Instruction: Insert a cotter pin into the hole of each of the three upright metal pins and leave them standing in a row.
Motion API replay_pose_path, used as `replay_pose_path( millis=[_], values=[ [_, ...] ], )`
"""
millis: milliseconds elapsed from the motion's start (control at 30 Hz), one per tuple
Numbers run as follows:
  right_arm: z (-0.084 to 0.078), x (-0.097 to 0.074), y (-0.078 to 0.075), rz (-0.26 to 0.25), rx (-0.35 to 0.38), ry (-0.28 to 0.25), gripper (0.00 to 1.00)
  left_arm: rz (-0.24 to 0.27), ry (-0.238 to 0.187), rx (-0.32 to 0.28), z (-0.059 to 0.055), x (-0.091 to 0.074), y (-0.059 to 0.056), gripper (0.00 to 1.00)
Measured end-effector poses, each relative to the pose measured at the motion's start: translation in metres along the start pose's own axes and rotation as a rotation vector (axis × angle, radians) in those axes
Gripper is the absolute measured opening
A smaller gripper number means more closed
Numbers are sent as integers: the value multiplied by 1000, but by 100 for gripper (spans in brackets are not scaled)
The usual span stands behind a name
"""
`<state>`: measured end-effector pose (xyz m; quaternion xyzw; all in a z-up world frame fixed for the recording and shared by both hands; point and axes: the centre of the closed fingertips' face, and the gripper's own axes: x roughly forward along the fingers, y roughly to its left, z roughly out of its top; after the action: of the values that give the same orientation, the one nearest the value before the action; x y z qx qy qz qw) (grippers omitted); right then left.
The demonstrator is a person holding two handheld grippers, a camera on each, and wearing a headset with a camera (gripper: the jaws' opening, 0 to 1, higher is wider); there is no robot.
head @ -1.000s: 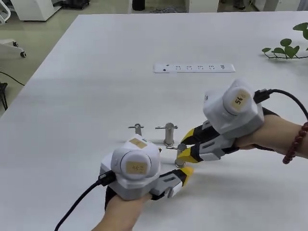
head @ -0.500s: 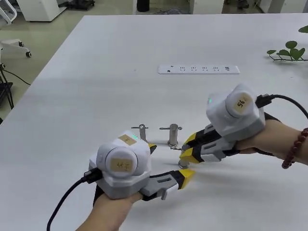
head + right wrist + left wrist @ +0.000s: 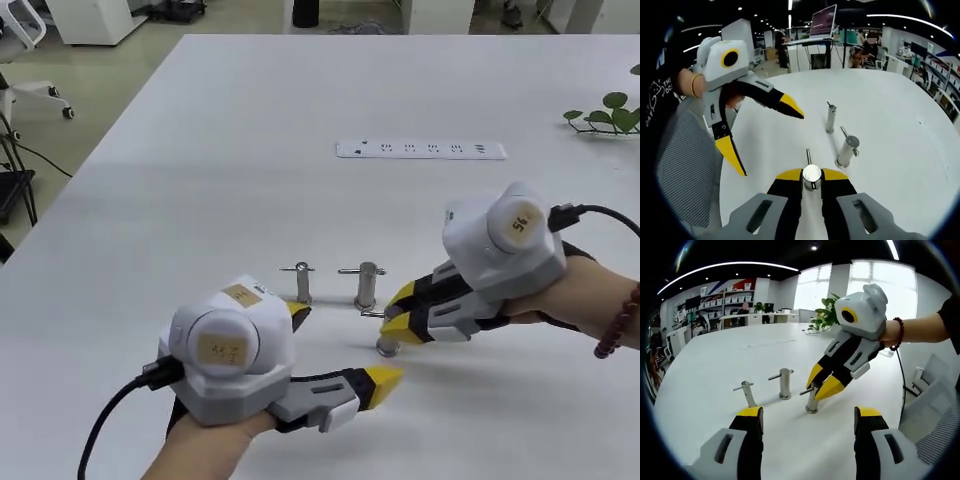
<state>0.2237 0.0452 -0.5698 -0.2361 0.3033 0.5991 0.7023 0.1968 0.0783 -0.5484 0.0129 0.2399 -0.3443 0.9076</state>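
White bench (image 3: 250, 150); right tool (image 3: 812, 176) clamped on nearest metal pin (image 3: 811, 404); left tool (image 3: 809, 415) wide open, empty.

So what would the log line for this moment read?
right gripper: shut on nearest pin | left gripper: open, empty | middle pin: upright, cotter pin in | end pin: same
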Motion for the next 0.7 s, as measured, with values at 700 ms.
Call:
replay_pose_path(
  millis=[700],
  values=[
    [-9,-21,-17,-15,-42,17,8,73,-41,46,9,-33,34,88]
  ],
)
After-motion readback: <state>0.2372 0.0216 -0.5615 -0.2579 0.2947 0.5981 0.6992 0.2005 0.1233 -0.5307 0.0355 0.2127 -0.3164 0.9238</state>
